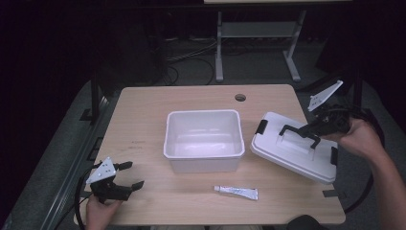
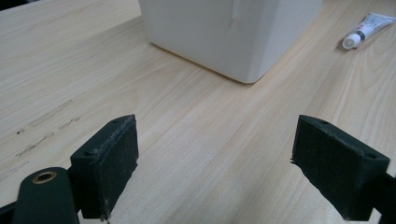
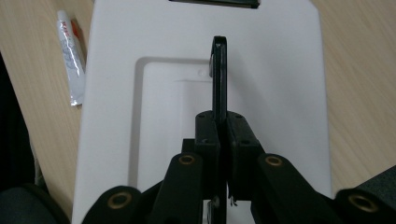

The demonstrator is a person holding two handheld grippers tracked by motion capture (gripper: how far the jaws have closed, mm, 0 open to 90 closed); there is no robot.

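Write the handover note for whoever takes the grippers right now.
Right gripper: shut on the lid's black handle, holding the white lid tilted at the table's right, beside the bin.
Left gripper: open, nothing between its jaws, near the front-left of the table.
Bin: open at the table's middle, looks empty.
Tube: lies on the table in front of the bin.
Done: lid gripped by its handle.
Left, probably: tube into bin, lid onto bin.

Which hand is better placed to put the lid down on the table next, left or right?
Right. The right gripper is already shut on the lid's black handle, carrying the lid tilted beside the white bin. The left gripper sits open and empty near the table's front-left corner.
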